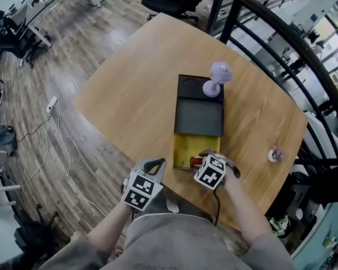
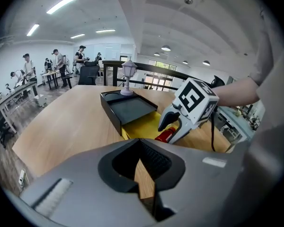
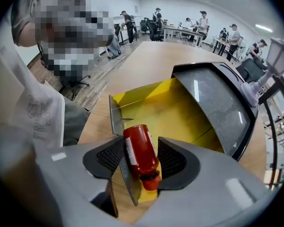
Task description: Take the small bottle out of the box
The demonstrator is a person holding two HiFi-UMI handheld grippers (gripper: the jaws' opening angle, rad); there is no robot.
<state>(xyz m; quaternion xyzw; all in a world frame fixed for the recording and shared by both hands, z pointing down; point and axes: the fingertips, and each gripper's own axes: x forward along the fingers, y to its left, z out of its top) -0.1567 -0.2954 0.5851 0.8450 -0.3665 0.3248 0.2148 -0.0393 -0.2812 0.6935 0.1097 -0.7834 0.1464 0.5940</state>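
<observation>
A black box (image 1: pixel 199 117) lies on the round wooden table (image 1: pixel 135 94), its yellow drawer (image 1: pixel 183 145) slid out toward me. The small red bottle (image 3: pixel 139 150) lies on its side at the drawer's near corner, over the grey front wall. My right gripper (image 3: pixel 141 157) is shut on it, a pad against each side. In the head view that gripper (image 1: pixel 205 157) sits at the drawer's near right corner, with the bottle (image 1: pixel 196 162) just showing. My left gripper (image 1: pixel 158 163) hangs at the table's near edge, left of the drawer, shut on nothing. In its own view its tips (image 2: pixel 140 145) meet over bare wood.
A small lilac lantern-shaped ornament (image 1: pixel 217 77) stands on the box's far end. A small clear object (image 1: pixel 275 154) sits near the table's right edge. A black railing (image 1: pixel 281 32) curves behind the table. A power strip and cables (image 1: pixel 52 103) lie on the floor at left.
</observation>
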